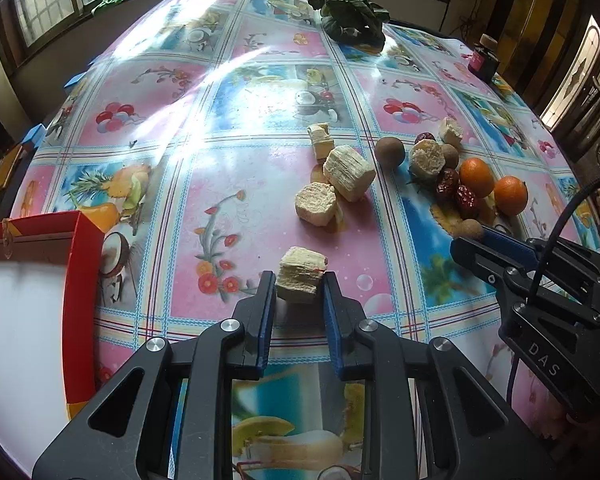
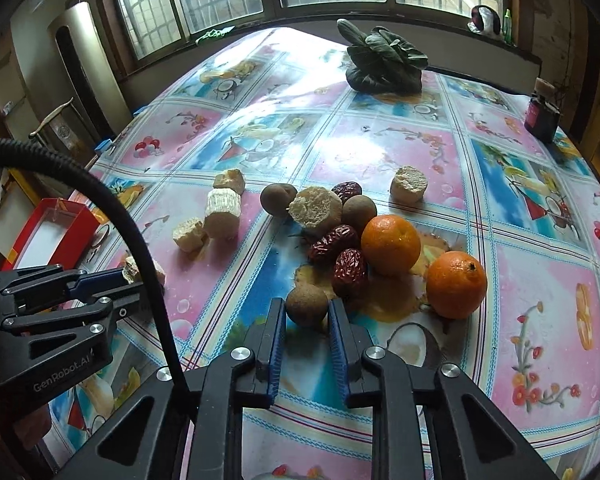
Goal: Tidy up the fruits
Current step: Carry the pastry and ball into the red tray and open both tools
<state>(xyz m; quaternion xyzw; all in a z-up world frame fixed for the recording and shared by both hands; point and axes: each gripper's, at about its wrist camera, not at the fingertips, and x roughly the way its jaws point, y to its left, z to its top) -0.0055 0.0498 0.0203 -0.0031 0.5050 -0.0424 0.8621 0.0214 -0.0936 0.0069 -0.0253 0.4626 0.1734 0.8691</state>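
My left gripper (image 1: 299,284) is shut on a pale sugarcane chunk (image 1: 302,274) just above the tablecloth; it also shows in the right wrist view (image 2: 130,272). My right gripper (image 2: 306,312) is shut on a small brown longan (image 2: 306,305); it also shows in the left wrist view (image 1: 471,229). Beyond it lie two oranges (image 2: 390,245) (image 2: 456,285), red dates (image 2: 349,272), more longans (image 2: 278,199) and several sugarcane chunks (image 2: 222,213) (image 1: 348,173).
A red box with a white inside (image 1: 74,264) stands at the left table edge. A bunch of dark leafy greens (image 2: 384,64) and a dark jar (image 2: 542,114) stand at the far side. The flowery tablecloth (image 1: 220,152) covers the table.
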